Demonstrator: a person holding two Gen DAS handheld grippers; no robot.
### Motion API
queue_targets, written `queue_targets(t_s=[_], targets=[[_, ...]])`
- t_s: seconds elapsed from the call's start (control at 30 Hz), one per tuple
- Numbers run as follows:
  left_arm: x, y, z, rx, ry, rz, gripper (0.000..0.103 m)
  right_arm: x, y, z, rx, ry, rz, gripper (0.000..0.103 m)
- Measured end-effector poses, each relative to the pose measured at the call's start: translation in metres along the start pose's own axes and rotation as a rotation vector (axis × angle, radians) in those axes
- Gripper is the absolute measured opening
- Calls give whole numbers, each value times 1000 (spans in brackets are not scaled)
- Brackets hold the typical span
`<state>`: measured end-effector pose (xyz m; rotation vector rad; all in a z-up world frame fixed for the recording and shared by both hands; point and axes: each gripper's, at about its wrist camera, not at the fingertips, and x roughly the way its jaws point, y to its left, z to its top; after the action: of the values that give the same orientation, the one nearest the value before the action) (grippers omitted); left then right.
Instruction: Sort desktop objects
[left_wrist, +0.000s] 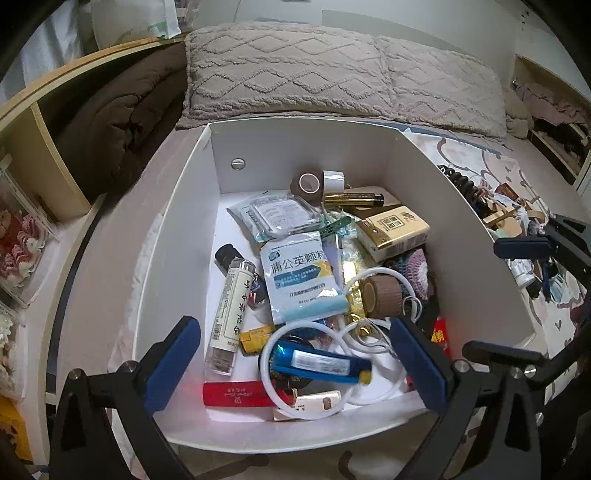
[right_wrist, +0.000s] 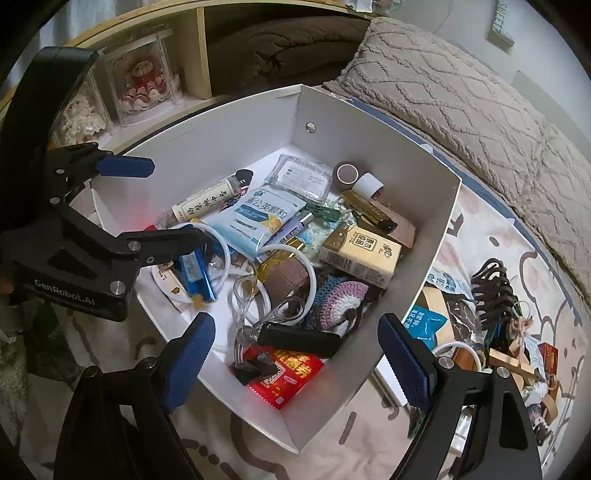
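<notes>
A white open box (left_wrist: 303, 155) sits on the bed, holding several small items: a white-and-blue sachet (left_wrist: 299, 277), a labelled clear tube (left_wrist: 231, 314), a beige carton (left_wrist: 395, 230), tape rolls (left_wrist: 308, 182) and white rings (left_wrist: 284, 391). My left gripper (left_wrist: 295, 365) hangs open over the box's near end. A blue wrapped bar (left_wrist: 321, 363) lies loose below it, clear of both pads. My right gripper (right_wrist: 297, 356) is open above the box's (right_wrist: 369, 147) near corner, over a black cylinder (right_wrist: 299, 341) and a red packet (right_wrist: 284, 373). The left gripper (right_wrist: 155, 201) also shows there, open.
More loose items lie on the patterned sheet right of the box: a dark claw clip (right_wrist: 491, 295), a blue packet (right_wrist: 424, 321), wooden pieces (right_wrist: 513, 362). Grey pillows (left_wrist: 295, 74) lie behind the box. A wooden shelf with clear display cases (right_wrist: 144, 85) stands at the left.
</notes>
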<state>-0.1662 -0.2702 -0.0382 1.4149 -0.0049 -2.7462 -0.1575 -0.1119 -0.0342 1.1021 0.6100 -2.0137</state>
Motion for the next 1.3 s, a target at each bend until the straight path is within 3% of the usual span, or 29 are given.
queue_targets(t_s=[0.17,0.53,0.6,1.3], targets=[[-4,-2,-3,7,-21,-3,103,-6,-3,-1,15,-28,-5,89],[-25,-11,-12,17,-143,37,103,-24,-18,-8,78,-119,-70,90],[-30,-14,-13,9,-167,53,103,-28,-20,-12,84,-145,-84,103],[-84,-64,-41,27,-334,91,103,-83,-39,-68,177,-381,-202,103]])
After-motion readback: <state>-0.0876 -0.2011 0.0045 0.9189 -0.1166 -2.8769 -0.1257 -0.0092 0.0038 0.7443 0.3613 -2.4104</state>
